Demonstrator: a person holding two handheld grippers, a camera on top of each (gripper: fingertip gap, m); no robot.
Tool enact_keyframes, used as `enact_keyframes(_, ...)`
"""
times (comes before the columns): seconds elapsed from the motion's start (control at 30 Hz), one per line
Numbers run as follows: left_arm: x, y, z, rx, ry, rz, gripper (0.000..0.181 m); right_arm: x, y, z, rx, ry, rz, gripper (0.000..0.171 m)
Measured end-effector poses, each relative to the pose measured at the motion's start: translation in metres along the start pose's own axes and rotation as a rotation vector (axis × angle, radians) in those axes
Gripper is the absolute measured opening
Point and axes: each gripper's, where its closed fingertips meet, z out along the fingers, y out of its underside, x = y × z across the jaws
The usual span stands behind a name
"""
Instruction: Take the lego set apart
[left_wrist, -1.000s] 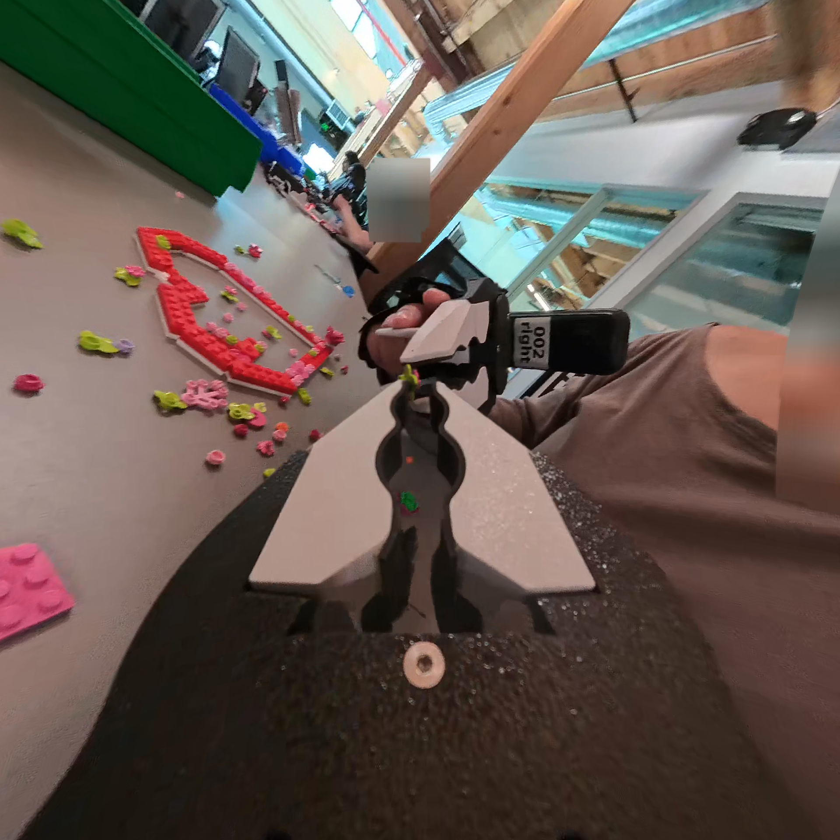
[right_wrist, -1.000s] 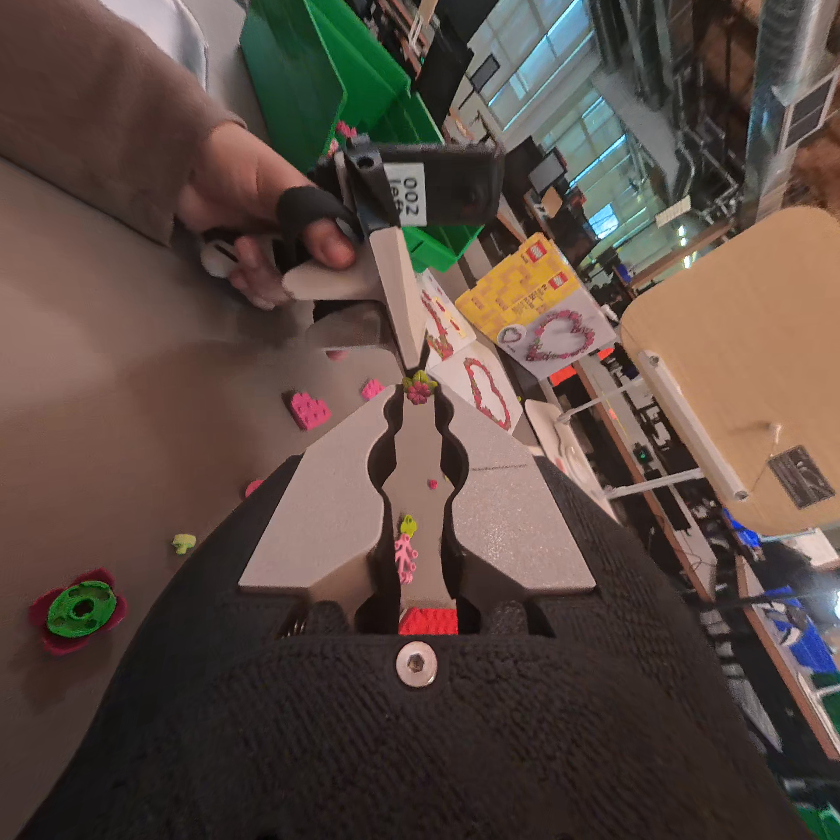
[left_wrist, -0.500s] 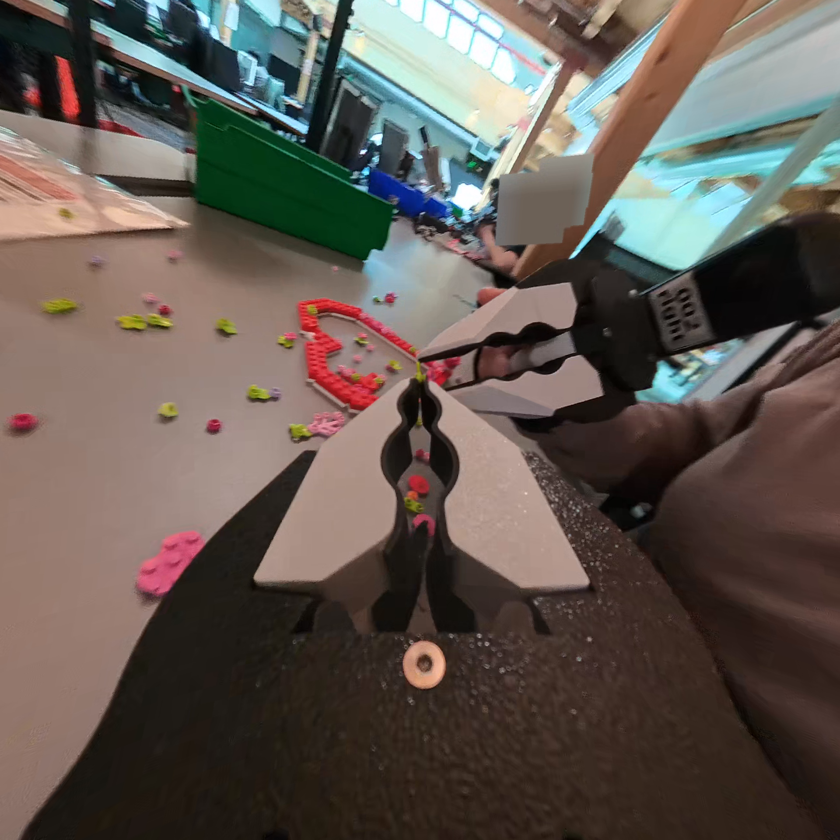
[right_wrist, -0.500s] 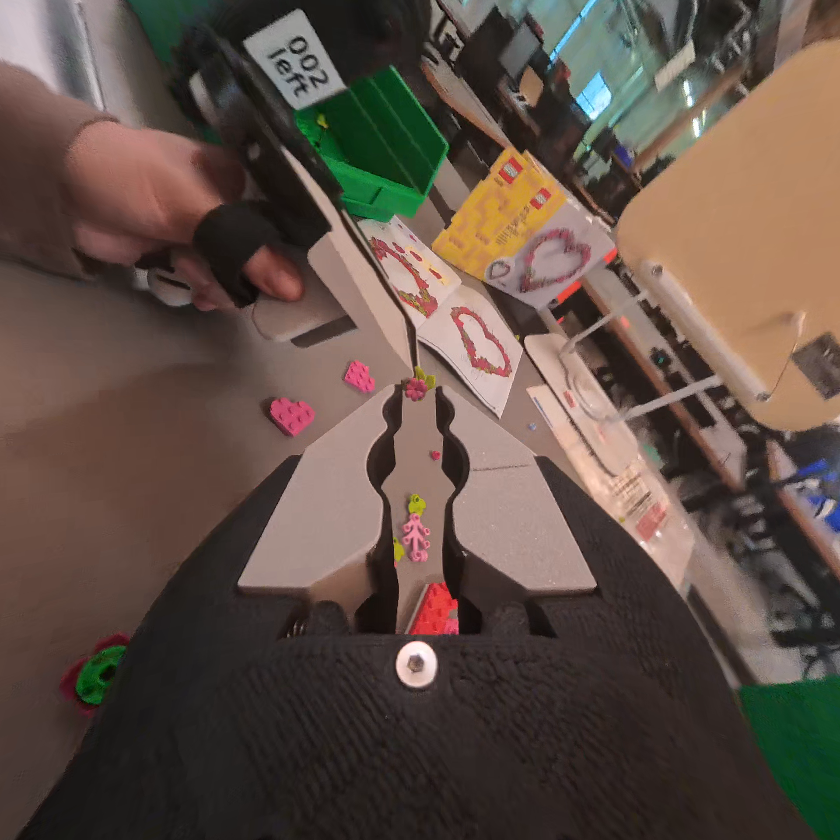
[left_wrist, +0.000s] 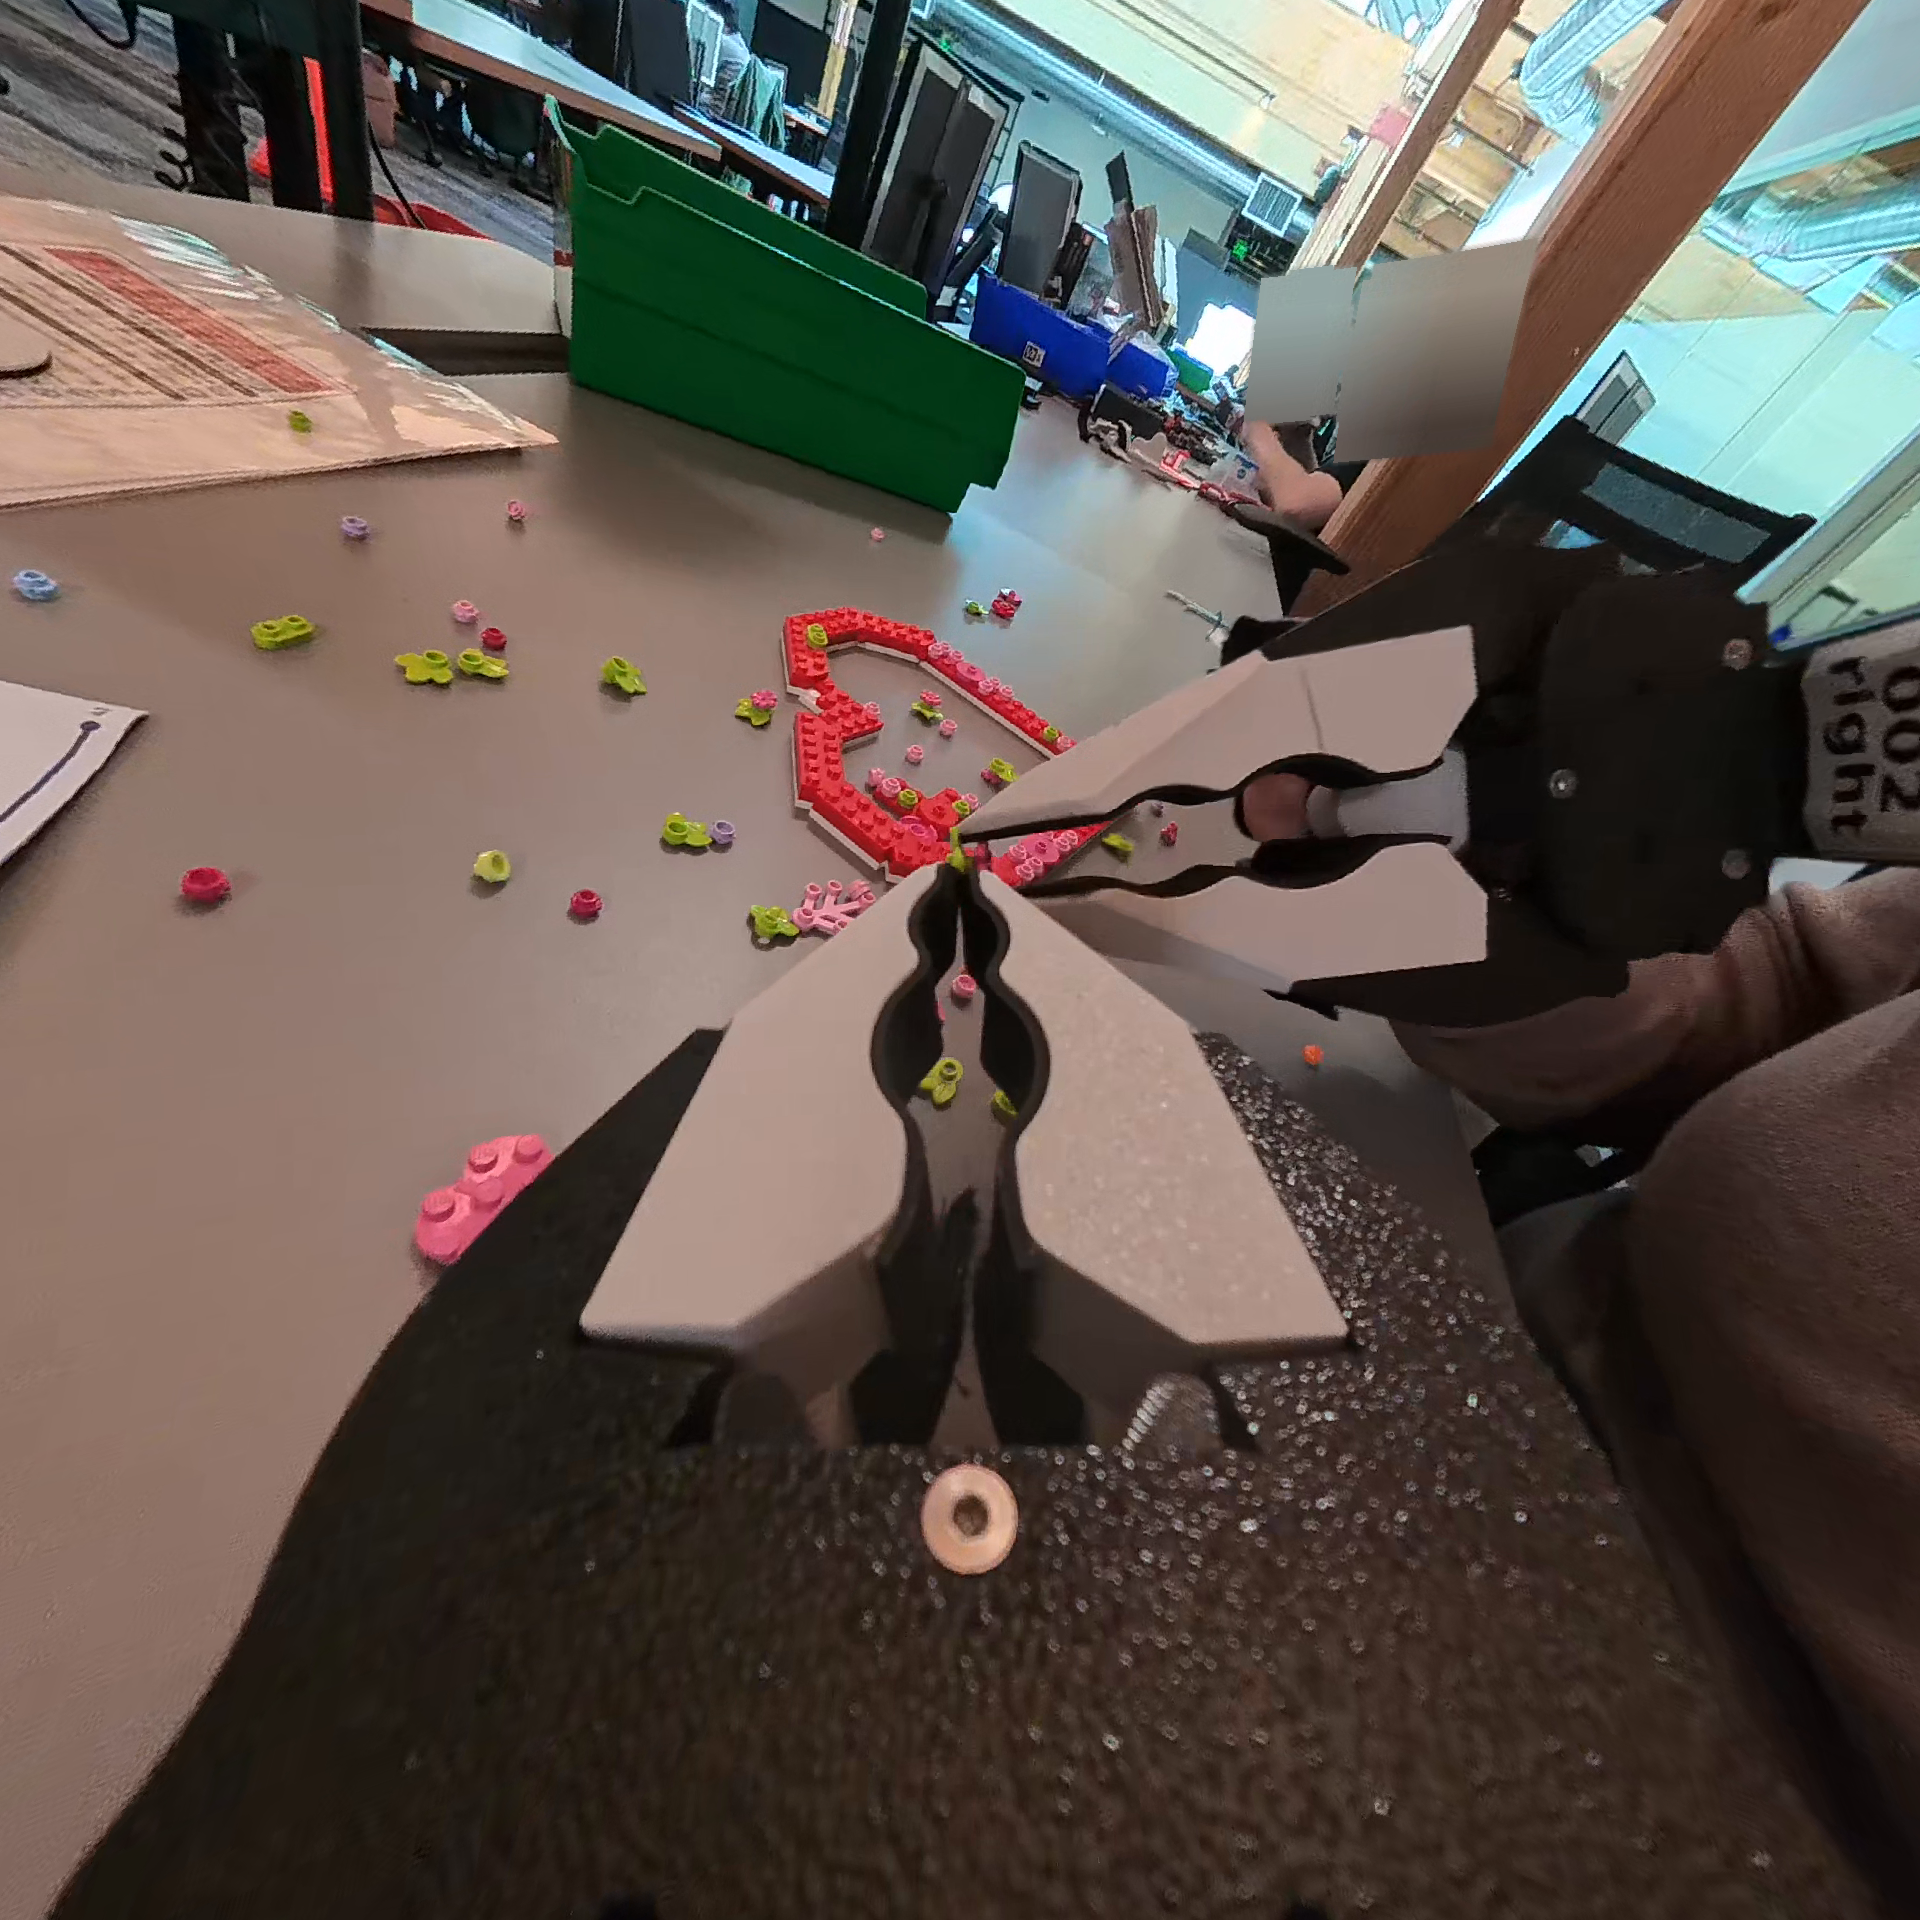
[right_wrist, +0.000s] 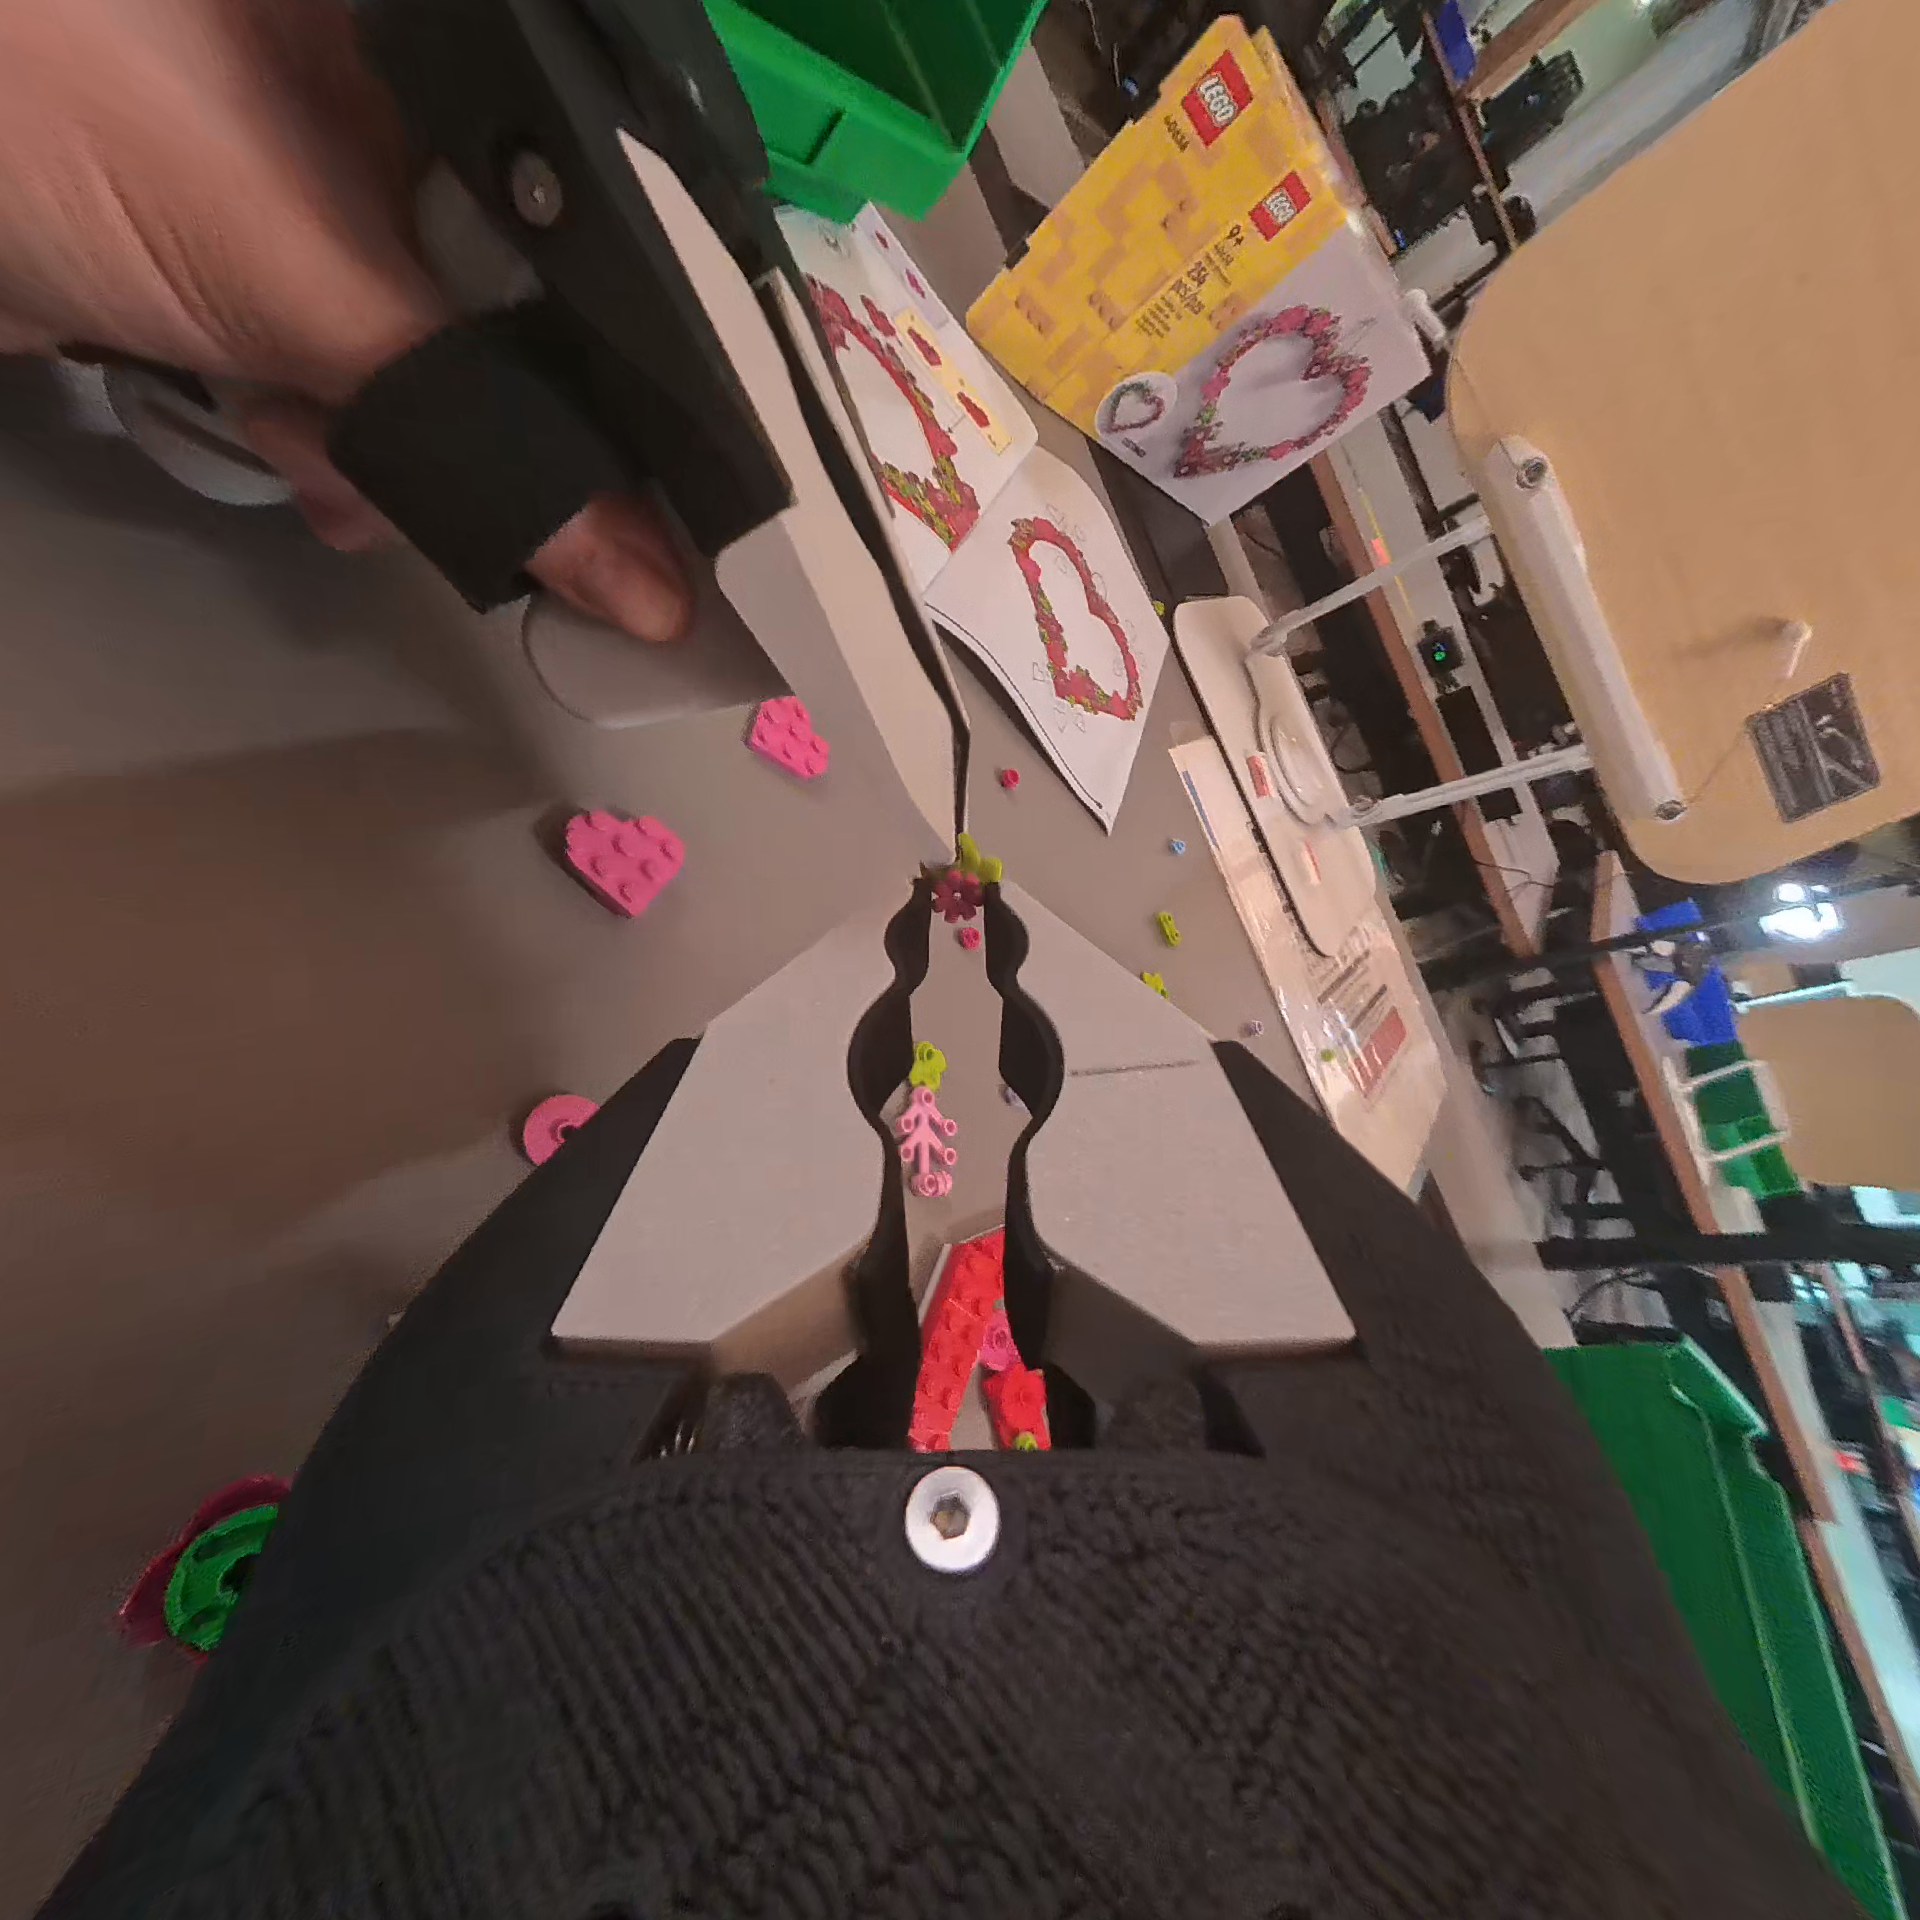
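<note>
Because the flower piece (right_wrist: 958, 896) is tiny, the left gripper (left_wrist: 954, 871) and right gripper (right_wrist: 956, 883) are both clamping it tip-to-tip, pulling its green leaf (right_wrist: 977, 856) free.

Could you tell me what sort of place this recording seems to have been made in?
Probably an open-plan workshop or lab-style office: rows of desks with dark monitors stretch behind the grey table, green storage bins stand on it, and exposed timber beams and ducting run overhead.

Bright daylight enters through the far windows (left_wrist: 1122, 62), the wide lens bends the edges, and the hand (right_wrist: 197, 208) is motion-blurred.
</note>
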Motion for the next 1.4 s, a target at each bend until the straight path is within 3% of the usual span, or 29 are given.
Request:
enact_keyframes(0.13, -0.003, 0.002, 0.002, -0.01, -0.043, 0.008, 0.0, 0.0, 0.002, 0.002, -0.017, 0.027, -0.032, 0.008)
enact_keyframes(0.57, -0.01, 0.016, 0.014, -0.118, -0.179, 0.126, 0.0, -0.008, 0.014, 0.001, 0.016, 0.212, -0.423, 0.007)
enact_keyframes(0.63, -0.046, 0.024, 0.0, -0.203, -0.367, 0.19, 0.0, -0.014, -0.009, -0.015, 0.154, 0.232, -0.475, 0.007)
enact_keyframes(0.77, -0.045, 0.001, -0.016, -0.048, -0.277, 0.051, 0.0, -0.009, -0.003, -0.02, 0.149, 0.181, -0.377, 0.007)
enact_keyframes(0.93, -0.035, -0.019, -0.022, 0.042, -0.279, 0.206, 0.0, 0.013, 0.007, -0.023, 0.245, 0.031, -0.028, 0.008)
enact_keyframes(1.03, -0.022, -0.037, -0.032, 0.114, -0.331, 0.386, 0.0, 0.043, 0.02, -0.015, 0.276, 0.079, 0.045, 0.008)
enact_keyframes(1.1, -0.015, -0.057, -0.049, 0.168, -0.437, 0.514, 0.0, 0.064, 0.024, -0.013, 0.313, 0.143, 0.086, 0.008)
enact_keyframes(1.2, -0.018, -0.097, -0.107, 0.262, -0.725, 0.565, 0.0, 0.078, 0.025, -0.017, 0.393, 0.202, 0.171, 0.008)
enact_keyframes(1.33, -0.057, -0.102, -0.178, 0.07, -0.951, 0.332, 0.0, 0.068, 0.028, -0.019, 0.433, 0.153, 0.241, 0.008)
enact_keyframes(1.4, -0.082, -0.099, -0.212, -0.02, -1.039, 0.167, 0.019, 0.065, 0.027, -0.019, 0.444, 0.132, 0.254, 0.008)
